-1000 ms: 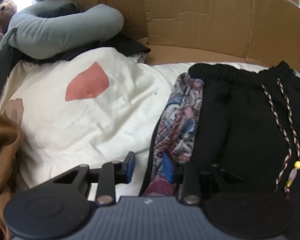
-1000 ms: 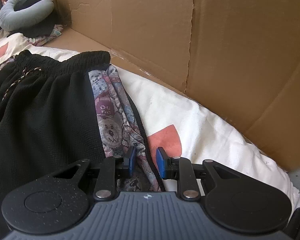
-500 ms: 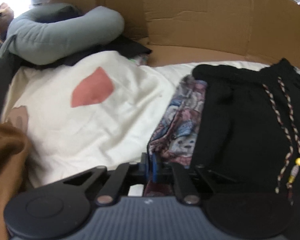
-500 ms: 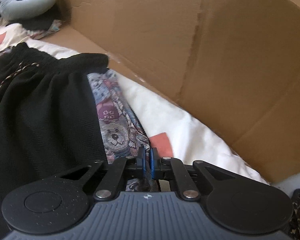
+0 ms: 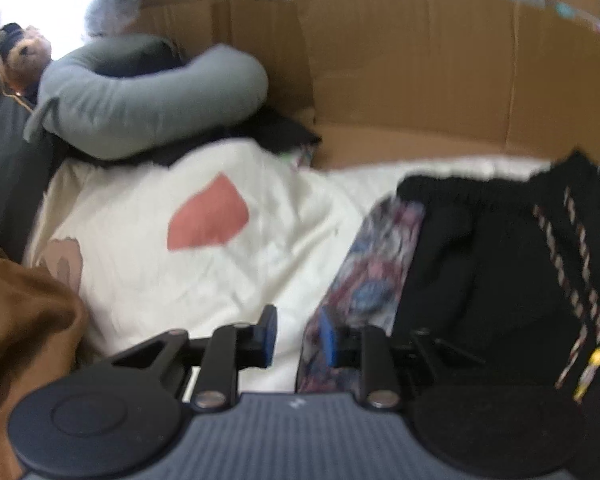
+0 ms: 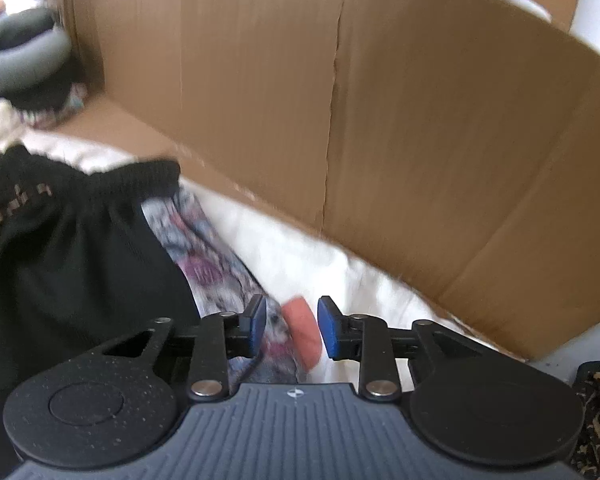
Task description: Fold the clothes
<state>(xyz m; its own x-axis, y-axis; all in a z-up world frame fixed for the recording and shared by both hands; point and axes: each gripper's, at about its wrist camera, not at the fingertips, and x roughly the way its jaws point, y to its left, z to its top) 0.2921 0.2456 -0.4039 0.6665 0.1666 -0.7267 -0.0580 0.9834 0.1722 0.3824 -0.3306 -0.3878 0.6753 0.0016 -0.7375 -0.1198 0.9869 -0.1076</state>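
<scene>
Black shorts (image 5: 492, 280) with patterned side panels (image 5: 376, 264) and a braided drawstring (image 5: 580, 280) lie flat on a cream sheet (image 5: 204, 280). My left gripper (image 5: 296, 334) is open over the shorts' left patterned edge, its right pad against the fabric. In the right wrist view the same shorts (image 6: 68, 252) show their other patterned panel (image 6: 212, 256). My right gripper (image 6: 292, 330) is open above that panel's edge and a red patch of the sheet, with nothing pinched.
Cardboard walls (image 6: 340, 120) enclose the far and right sides. A grey neck pillow (image 5: 140, 100) lies at the back left, with a toy bear (image 5: 24, 56) behind it. A brown garment (image 5: 16, 320) is heaped at the left, and leopard-print cloth (image 6: 596, 412) at the right edge.
Both grippers were shut on the shorts' patterned side edges half a second ago; now both have opened and let the fabric go. The views are blurred from motion.
</scene>
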